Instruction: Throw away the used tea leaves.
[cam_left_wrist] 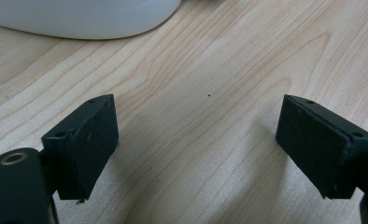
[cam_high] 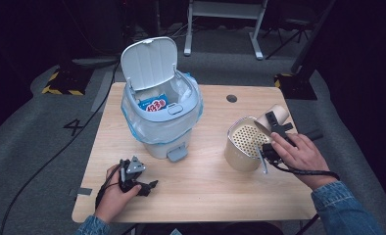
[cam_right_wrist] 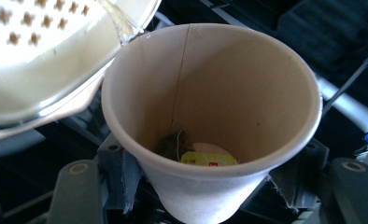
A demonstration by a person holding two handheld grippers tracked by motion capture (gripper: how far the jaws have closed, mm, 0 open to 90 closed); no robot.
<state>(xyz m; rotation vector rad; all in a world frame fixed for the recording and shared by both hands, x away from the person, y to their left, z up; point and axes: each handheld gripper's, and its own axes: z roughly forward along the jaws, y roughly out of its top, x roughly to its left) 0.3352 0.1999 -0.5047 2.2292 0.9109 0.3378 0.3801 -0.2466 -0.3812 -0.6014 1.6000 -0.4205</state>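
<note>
Right claw [cam_right_wrist: 205, 186] is clamping a tapered paper cup [cam_right_wrist: 210, 116] from both sides, tipping it against the rim of a cream strainer bin [cam_high: 243, 143] with a star-perforated insert; a thin stream of liquid [cam_right_wrist: 119, 21] is running at that rim. Inside the cup, a dark tea bag [cam_right_wrist: 173, 144] and its yellow tag [cam_right_wrist: 208, 158] are sitting at the bottom. Left claw [cam_left_wrist: 196, 140] is resting wide apart on the pale wood-grain worktop [cam_high: 205, 181], gripping nothing. Behind it, a white plastic pedal bin [cam_high: 162, 115] is standing with its lid up, bag-lined, a blue packet [cam_high: 153, 104] showing inside.

Lab: wooden table [cam_high: 205, 191], floor tape [cam_high: 63, 90], cables [cam_high: 59, 147].
</note>
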